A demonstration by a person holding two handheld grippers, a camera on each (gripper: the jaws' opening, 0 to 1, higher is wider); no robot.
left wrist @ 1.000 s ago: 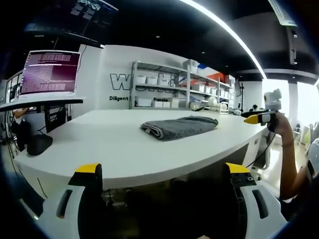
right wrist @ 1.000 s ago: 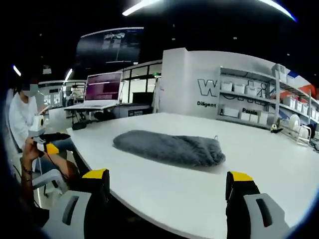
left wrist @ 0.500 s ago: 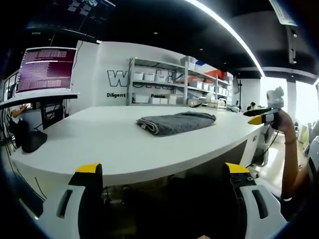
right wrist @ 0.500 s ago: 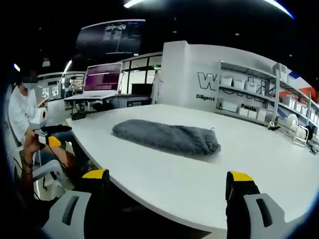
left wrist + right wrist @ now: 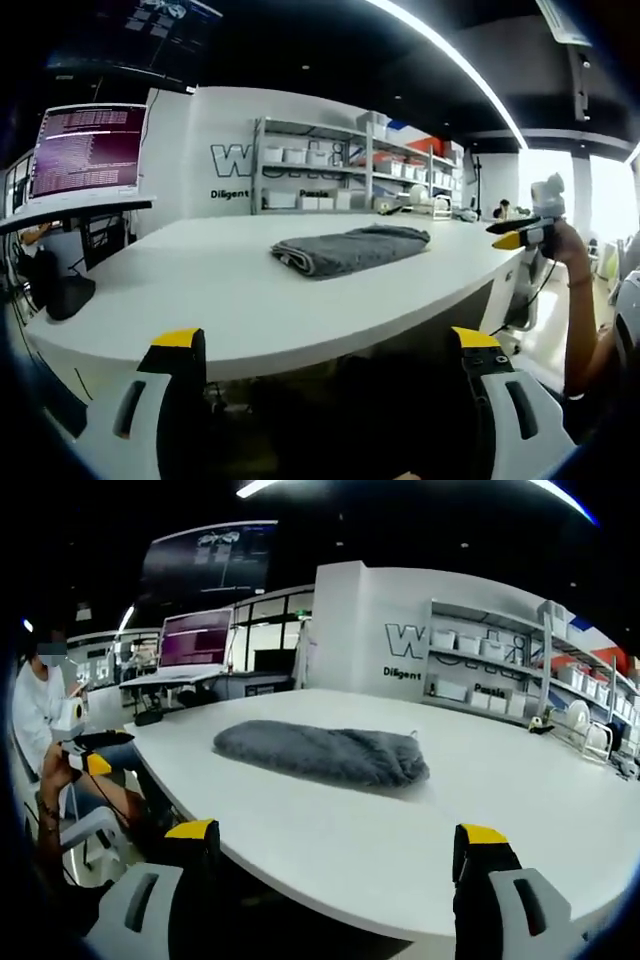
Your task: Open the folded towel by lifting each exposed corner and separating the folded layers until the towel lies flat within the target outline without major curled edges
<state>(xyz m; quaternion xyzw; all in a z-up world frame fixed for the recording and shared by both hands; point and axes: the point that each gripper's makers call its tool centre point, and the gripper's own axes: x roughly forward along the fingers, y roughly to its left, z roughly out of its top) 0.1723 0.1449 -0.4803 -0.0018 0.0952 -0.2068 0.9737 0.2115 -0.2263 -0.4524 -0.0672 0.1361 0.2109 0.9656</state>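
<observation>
A folded grey towel (image 5: pixel 350 248) lies on the white table (image 5: pixel 230 300), seen side-on and low; in the right gripper view the towel (image 5: pixel 320 755) is a long fuzzy bundle with a small loop at its right end. My left gripper (image 5: pixel 326 345) is open below the table's near edge, well short of the towel, with nothing between its yellow-tipped jaws. My right gripper (image 5: pixel 336 832) is open too, at the table's edge on another side. Each gripper shows in the other's view, held by a hand: the right gripper (image 5: pixel 520 236) and the left gripper (image 5: pixel 88 748).
A monitor (image 5: pixel 88 150) on a side desk and a dark object (image 5: pixel 68 296) stand to the left. Shelves with boxes (image 5: pixel 350 175) line the back wall. A rack (image 5: pixel 590 738) sits at the table's far right. A person in white (image 5: pixel 38 715) sits at the left.
Both views have drifted a little with the hands. The towel lies the same and both grippers stay open.
</observation>
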